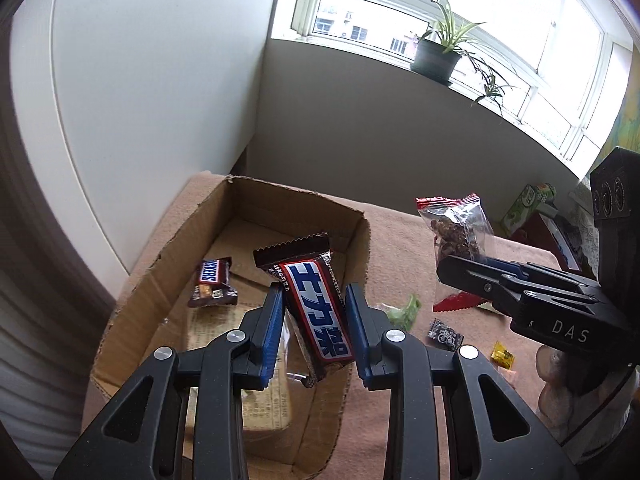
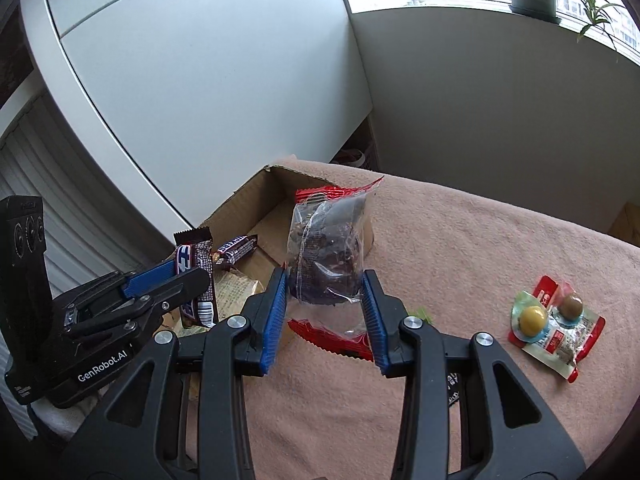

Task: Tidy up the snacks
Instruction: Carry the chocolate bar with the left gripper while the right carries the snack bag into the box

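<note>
An open cardboard box sits on a pink cloth. My left gripper is shut on a brown chocolate bar with a blue and white label and holds it over the box. A small Snickers bar lies inside the box. My right gripper is shut on a clear bag of dark snacks with red ends, held above the cloth beside the box. The bag also shows in the left wrist view.
Small wrapped snacks lie on the pink cloth: a red pack with two round balls, a green wrapper, a black sweet and a yellow sweet. A green carton stands at the far right. A potted plant is on the windowsill.
</note>
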A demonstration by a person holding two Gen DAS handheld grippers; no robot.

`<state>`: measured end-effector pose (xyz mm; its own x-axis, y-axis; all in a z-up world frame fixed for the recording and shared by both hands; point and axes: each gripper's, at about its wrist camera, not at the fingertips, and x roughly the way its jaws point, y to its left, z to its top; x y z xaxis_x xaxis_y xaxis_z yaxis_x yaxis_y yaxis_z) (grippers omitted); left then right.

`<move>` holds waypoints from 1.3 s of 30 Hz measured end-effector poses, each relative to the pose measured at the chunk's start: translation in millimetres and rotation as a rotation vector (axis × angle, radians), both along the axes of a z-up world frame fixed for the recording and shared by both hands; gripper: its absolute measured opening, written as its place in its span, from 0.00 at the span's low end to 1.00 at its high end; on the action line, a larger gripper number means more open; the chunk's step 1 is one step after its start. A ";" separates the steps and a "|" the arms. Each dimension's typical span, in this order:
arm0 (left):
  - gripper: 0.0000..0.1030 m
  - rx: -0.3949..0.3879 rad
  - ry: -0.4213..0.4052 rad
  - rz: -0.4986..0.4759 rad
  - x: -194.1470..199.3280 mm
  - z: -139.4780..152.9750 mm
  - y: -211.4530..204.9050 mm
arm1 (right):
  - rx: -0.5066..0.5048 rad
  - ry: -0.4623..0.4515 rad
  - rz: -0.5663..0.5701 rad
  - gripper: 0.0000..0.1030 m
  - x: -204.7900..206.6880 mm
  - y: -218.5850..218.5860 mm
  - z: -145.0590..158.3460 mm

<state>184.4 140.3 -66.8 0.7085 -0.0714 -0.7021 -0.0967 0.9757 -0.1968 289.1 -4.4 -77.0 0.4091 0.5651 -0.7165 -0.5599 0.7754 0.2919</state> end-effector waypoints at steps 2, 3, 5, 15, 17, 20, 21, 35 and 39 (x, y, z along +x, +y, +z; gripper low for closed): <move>0.28 0.011 0.004 0.022 -1.7 -4.2 10.7 | -0.011 0.010 0.011 0.37 3.6 14.0 -4.4; 0.28 0.006 0.009 0.030 -1.7 -6.4 14.5 | -0.014 0.016 0.016 0.37 5.5 20.5 -6.7; 0.28 0.004 0.018 0.045 -2.1 -10.8 21.7 | -0.019 0.027 0.023 0.37 8.5 30.9 -10.9; 0.28 -0.012 0.059 0.086 -1.2 -27.0 44.2 | -0.029 0.078 0.036 0.37 21.3 65.2 -24.6; 0.29 -0.014 0.065 0.092 -0.5 -28.8 47.7 | -0.028 0.087 0.042 0.38 22.4 68.7 -24.2; 0.29 -0.021 0.072 0.100 0.2 -31.8 51.8 | -0.041 0.073 0.044 0.39 21.0 73.4 -21.3; 0.29 -0.025 0.073 0.101 0.1 -32.3 52.8 | -0.043 0.068 0.046 0.40 19.8 74.2 -20.1; 0.60 -0.054 0.030 0.094 -9.7 -20.0 49.7 | -0.008 0.008 0.009 0.73 3.2 31.8 7.5; 0.60 -0.071 0.006 0.075 -14.6 -12.7 39.2 | -0.002 -0.007 -0.007 0.73 -5.0 -2.6 12.2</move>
